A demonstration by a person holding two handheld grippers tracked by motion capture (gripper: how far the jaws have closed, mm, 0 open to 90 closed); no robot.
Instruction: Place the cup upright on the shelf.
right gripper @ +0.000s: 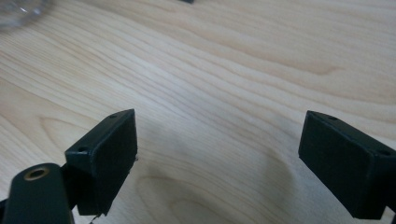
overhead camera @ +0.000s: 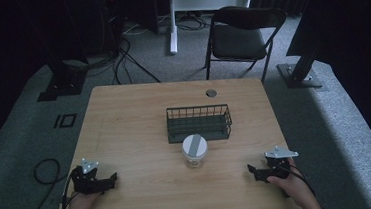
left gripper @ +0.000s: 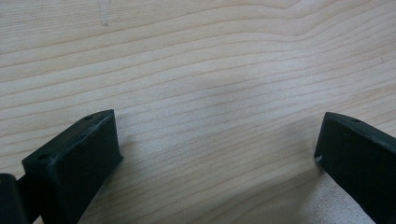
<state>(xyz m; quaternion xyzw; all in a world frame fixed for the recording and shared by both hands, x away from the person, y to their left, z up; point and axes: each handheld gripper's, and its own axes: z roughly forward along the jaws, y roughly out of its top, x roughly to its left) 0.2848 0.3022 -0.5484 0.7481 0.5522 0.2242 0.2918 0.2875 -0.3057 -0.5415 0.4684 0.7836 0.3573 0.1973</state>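
On the wooden table [overhead camera: 139, 113], nothing has yet been handled, so the work looks to be at its very beginning. Near the middle stands a clear jar [overhead camera: 195, 151] with a white lid that carries a grey stripe; it is upright, on the person's side of the dark wire basket [overhead camera: 199, 123] and just beside it, perhaps touching its front wall, though the high view cannot settle this. The basket seems to have nothing inside. The left gripper [overhead camera: 113, 179] rests low at the near left part of the table, and the right gripper [overhead camera: 250, 169] at the near right part, both well apart from the jar and turned toward the middle. Each gripper view shows its two black jaws spread wide with bare wood between them, so neither tool holds anything; in the right gripper view a blurred piece of glass, probably the jar, sits at the upper left corner. I judge that everything is left to do: reach the jar, close on it, and probably lift it into the basket.
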